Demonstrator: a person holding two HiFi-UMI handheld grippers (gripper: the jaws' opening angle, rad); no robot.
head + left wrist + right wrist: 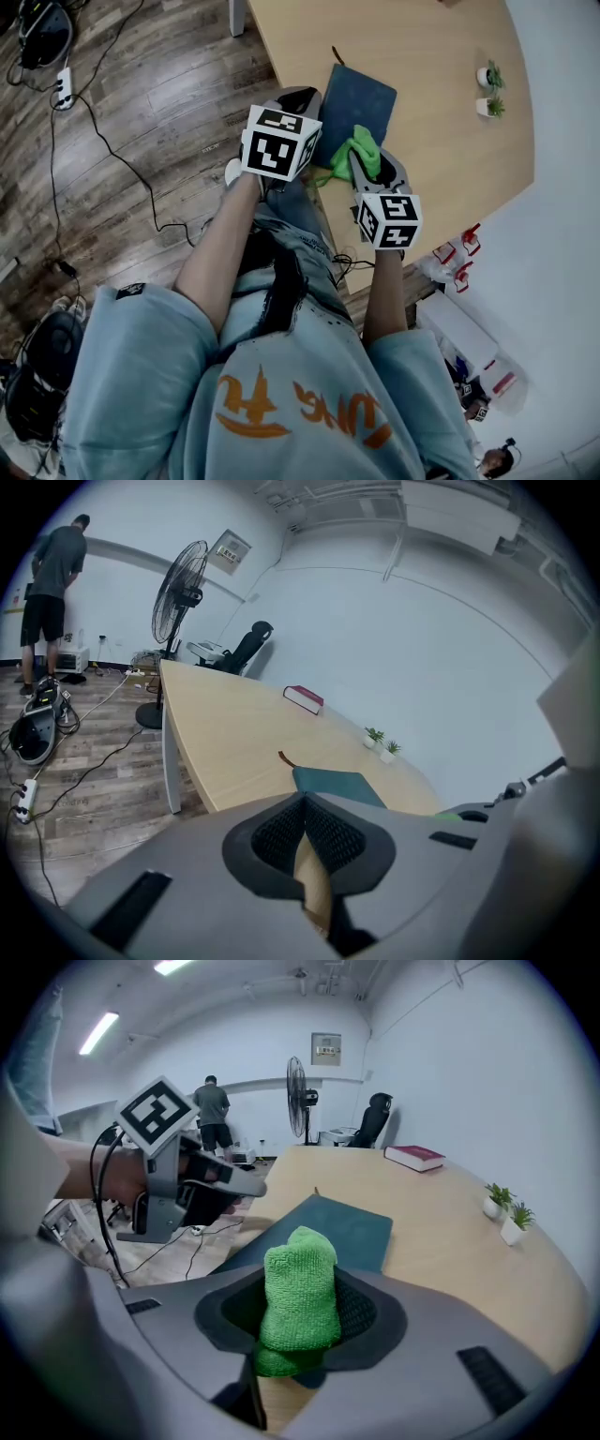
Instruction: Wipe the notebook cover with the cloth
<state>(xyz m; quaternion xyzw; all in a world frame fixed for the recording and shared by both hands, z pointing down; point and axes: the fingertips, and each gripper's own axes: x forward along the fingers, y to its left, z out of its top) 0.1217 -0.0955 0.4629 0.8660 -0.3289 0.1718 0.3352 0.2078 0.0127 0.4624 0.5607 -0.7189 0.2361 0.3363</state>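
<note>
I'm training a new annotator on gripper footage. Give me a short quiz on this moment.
1. Multiple choice: what is the right gripper clamped on? A) the green cloth B) a red book C) a potted plant
2. True or false: the left gripper is clamped on the notebook.
3. Short answer: what does the notebook lie on?

Key: 1. A. 2. False: its jaws are together with nothing between them, and the notebook lies ahead of it. 3. The wooden table.
</note>
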